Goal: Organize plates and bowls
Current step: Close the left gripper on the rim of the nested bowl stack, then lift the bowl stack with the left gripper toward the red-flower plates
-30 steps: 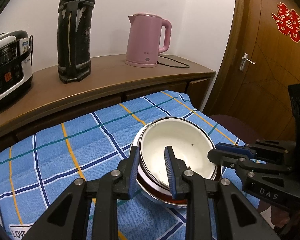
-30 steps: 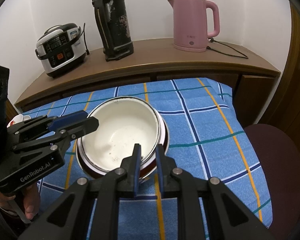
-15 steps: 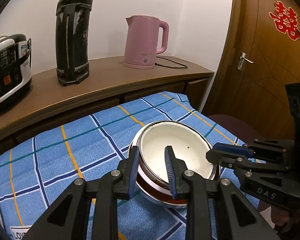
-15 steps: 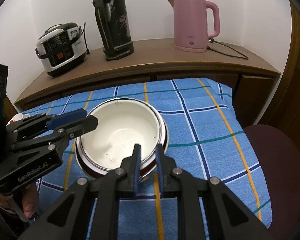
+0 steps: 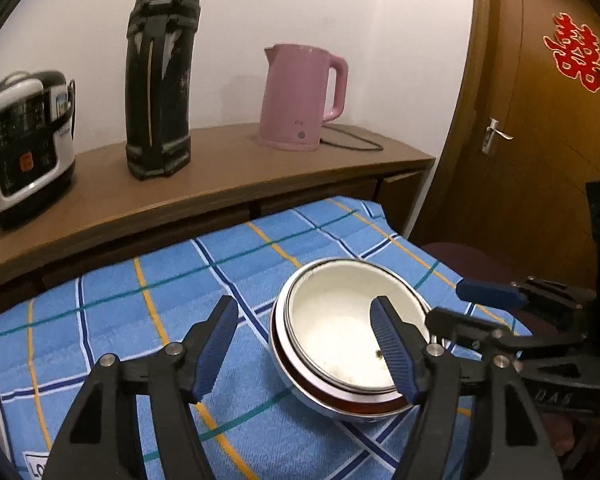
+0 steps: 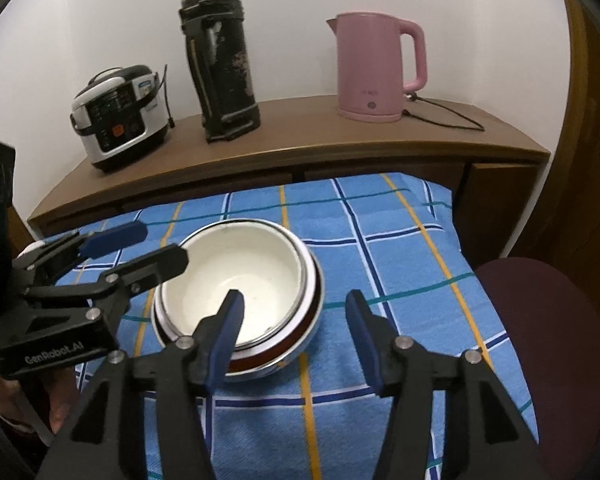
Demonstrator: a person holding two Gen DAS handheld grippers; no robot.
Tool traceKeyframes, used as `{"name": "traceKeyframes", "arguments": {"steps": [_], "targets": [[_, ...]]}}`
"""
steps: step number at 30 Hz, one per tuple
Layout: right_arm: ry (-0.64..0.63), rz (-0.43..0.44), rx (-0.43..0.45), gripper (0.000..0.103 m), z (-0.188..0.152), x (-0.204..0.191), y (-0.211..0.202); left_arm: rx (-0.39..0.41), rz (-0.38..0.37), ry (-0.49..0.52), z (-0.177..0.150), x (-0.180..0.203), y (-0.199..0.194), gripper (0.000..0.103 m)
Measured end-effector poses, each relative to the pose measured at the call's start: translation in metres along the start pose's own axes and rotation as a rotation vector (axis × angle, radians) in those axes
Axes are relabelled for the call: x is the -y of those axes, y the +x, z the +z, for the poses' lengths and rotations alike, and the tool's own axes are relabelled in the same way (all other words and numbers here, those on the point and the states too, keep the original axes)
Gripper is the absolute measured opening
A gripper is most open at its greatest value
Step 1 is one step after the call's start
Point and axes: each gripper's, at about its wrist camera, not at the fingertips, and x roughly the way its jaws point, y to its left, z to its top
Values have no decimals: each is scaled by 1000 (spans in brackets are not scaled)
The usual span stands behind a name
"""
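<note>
A stack of nested bowls [image 5: 340,340] sits on a worktop covered by a blue plaid cloth [image 5: 140,300] with orange, navy and teal lines; the top bowl is cream white inside with a thin metal rim, and below it show a dark red-brown band and a pale outer bowl; a few dark specks lie on the white inner surface. In the left wrist view, the left gripper [image 5: 306,354] hovers at the near side of the stack with its jaws spread wide, holding nothing; one blue-padded finger is over the cloth to the left of the bowls, the other is in front of the white interior; whether either touches the bowls cannot be told. In the right wrist view, the right gripper [image 6: 296,340] is likewise spread wide and holds nothing; one of its fingers stands in front of the stack's near rim, the other over the cloth to the right. Each gripper also appears in the other's view, at the opposite side of the bowls, and a bit of the person's hand [image 6: 40,404] shows beneath the left one. Behind the worktop a wooden sideboard [image 6: 300,132] runs along a white wall; on it stand a white and black rice cooker [image 6: 118,118], a tall black flask [image 6: 220,60], and a pink electric kettle [image 6: 376,68] with its cord trailing right; a wooden door [image 5: 540,140] bears a red paper decoration [image 5: 576,58]; a dark maroon chair seat [image 6: 540,320] sits just beside the worktop's right edge.
</note>
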Motion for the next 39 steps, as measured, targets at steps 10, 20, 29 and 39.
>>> {"name": "traceKeyframes", "arguments": {"steps": [10, 20, 29, 39], "targets": [[73, 31, -59, 53, -4, 9, 20, -83, -16, -54, -6, -7, 16, 71], [84, 40, -87, 30, -3, 9, 38, -155, -4, -66, -15, -8, 32, 70], [97, 48, -90, 27, 2, 5, 42, -170, -30, -123, -16, -15, 27, 47], [93, 61, -99, 24, 6, 0, 41, -189, -4, -175, -15, -25, 21, 40]]}}
